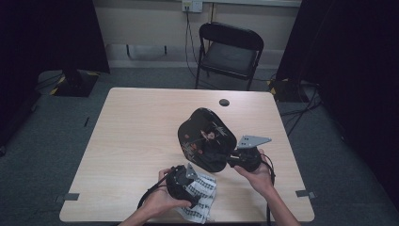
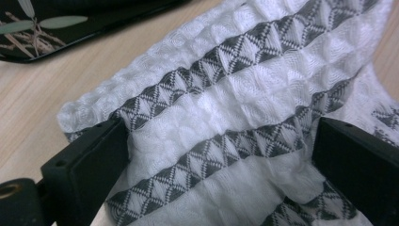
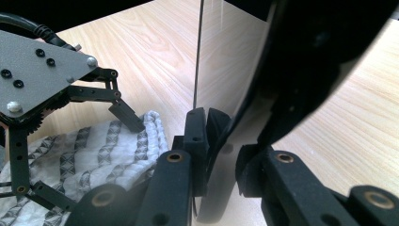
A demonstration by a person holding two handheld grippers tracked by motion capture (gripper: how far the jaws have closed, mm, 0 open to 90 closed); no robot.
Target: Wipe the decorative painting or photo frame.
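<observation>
A glossy black tray painted with flowers stands tilted on the table, its far edge raised. My right gripper is shut on the tray's near rim; in the right gripper view its jaws pinch the thin edge of the tray. A white cloth with grey patterned bands lies crumpled near the front edge. My left gripper is lowered onto it, open. In the left gripper view the jaws stand wide on either side of a fold of the cloth. The same gripper spreads over the cloth.
The wooden table has a small round dark port at its back. A black folding chair stands behind the table. A corner of the tray lies just beyond the cloth.
</observation>
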